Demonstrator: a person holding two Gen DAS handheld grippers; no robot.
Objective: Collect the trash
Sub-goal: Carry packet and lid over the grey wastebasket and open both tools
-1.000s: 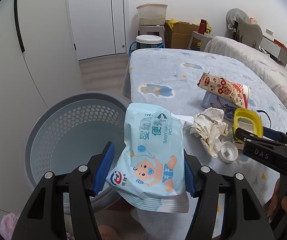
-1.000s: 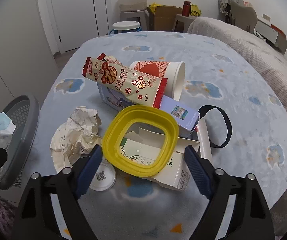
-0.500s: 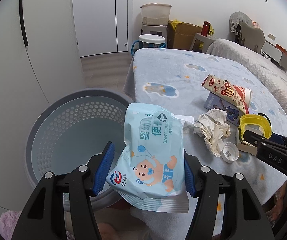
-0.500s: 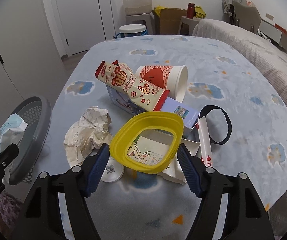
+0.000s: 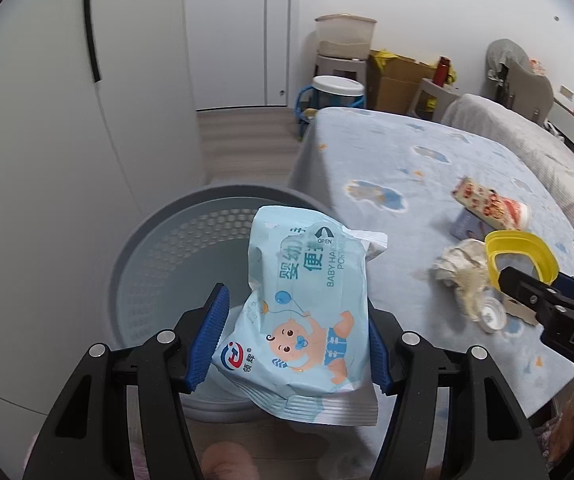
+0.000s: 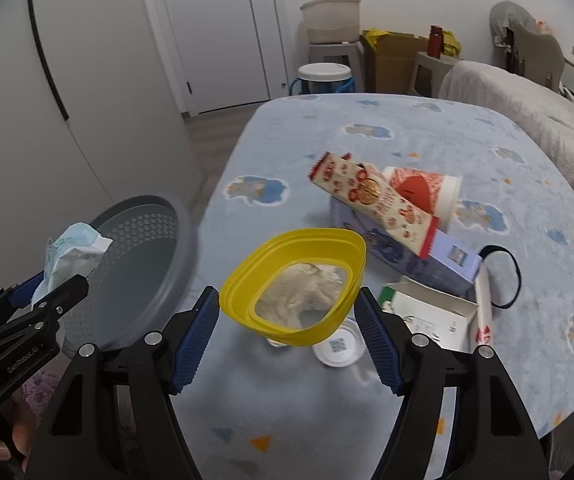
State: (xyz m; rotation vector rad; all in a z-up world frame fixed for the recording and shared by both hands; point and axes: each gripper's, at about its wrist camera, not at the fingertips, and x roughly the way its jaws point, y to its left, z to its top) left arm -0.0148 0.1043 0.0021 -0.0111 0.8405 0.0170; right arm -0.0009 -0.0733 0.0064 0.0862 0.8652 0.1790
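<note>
My left gripper (image 5: 293, 338) is shut on a light-blue baby wipes pack (image 5: 307, 308), holding it over the near rim of a grey perforated bin (image 5: 159, 240). In the right wrist view my right gripper (image 6: 287, 332) is shut on a yellow plastic lid ring (image 6: 247, 280), lifted off the table. Through the ring I see crumpled paper (image 6: 303, 292). Behind it a red-patterned snack wrapper (image 6: 371, 200) leans on a purple box (image 6: 439, 264) beside a tipped red-and-white paper cup (image 6: 427, 192). The left gripper and pack (image 6: 67, 256) also show at the left, by the bin (image 6: 143, 264).
On the blue cloud-print table (image 6: 407, 128) lie a white round cap (image 6: 339, 346), an open white carton (image 6: 427, 316) and a black band (image 6: 507, 276). Past the table stand a white door (image 5: 239, 32), a blue stool (image 5: 335, 92), cardboard boxes (image 5: 399, 80) and a grey-covered bed (image 5: 527, 136).
Both grippers have swung left toward the bin. The right one has lifted the yellow ring off the carton. The wipes pack now hangs further over the bin's opening.
</note>
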